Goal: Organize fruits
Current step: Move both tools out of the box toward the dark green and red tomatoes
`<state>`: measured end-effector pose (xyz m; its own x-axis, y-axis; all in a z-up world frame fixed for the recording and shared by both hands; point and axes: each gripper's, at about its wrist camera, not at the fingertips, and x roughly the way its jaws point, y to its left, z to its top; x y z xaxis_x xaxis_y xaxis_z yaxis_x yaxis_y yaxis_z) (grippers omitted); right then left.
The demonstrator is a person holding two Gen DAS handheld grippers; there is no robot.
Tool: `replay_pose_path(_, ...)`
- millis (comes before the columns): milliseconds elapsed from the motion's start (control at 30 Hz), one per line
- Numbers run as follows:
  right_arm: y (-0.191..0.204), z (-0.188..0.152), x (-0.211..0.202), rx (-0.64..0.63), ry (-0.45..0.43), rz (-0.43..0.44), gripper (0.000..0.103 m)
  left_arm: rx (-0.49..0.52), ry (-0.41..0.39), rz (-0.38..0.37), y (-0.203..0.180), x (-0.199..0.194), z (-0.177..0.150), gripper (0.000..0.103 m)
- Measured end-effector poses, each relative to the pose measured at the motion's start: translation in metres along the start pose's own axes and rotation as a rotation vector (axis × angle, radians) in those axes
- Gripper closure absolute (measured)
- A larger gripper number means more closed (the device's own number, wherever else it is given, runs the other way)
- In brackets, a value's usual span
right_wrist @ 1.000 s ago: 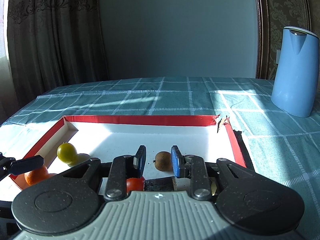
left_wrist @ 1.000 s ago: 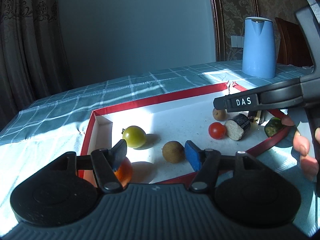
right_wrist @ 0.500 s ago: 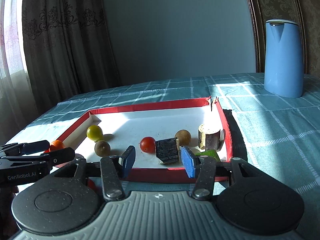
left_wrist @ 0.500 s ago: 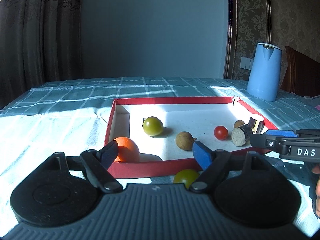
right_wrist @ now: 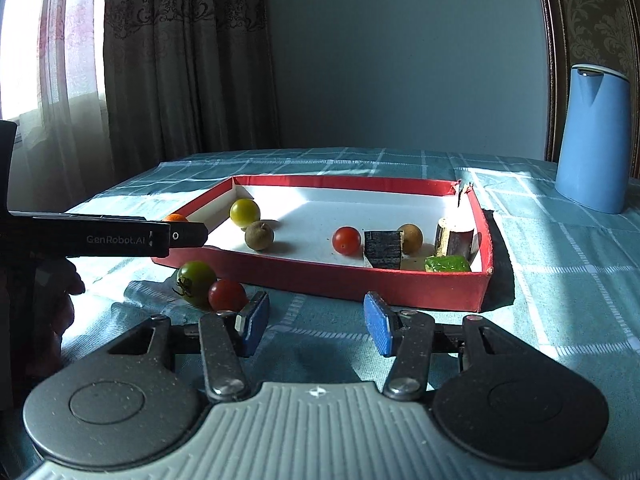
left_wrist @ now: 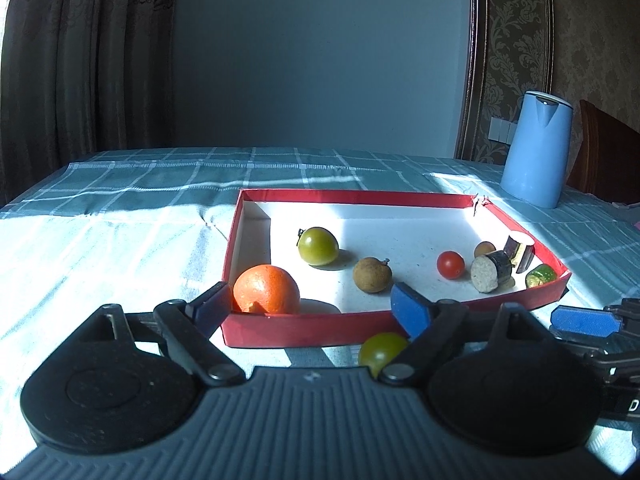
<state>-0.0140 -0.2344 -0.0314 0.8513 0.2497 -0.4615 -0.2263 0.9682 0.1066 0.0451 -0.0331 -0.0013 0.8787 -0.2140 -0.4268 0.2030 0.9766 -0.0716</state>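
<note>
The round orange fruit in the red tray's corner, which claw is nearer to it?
Left. The left claw sits just in front of the round orange fruit; the right claw hangs back toward the red tray's other end.

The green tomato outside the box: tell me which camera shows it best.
The right wrist view. There the green tomato lies whole on the tablecloth in front of the red box, stem visible, a red tomato touching it. The left wrist view shows only its top, the rest hidden behind the left gripper.

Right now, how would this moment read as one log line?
left gripper: open, empty | right gripper: open, empty | green tomato, red tomato: outside red tray
</note>
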Motion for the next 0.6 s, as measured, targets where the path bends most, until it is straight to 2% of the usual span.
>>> replay_pose_path(300,0.013,-0.001,0.006,-0.039,0.026,0.011,0.052,-0.002,0.001,-0.001,0.001,-0.003,0.0,0.014)
replay_pose_path(600,0.039,0.004,0.023,-0.104,0.082,0.034,0.052,-0.094,0.02,-0.018,0.025,-0.008,-0.001,0.014)
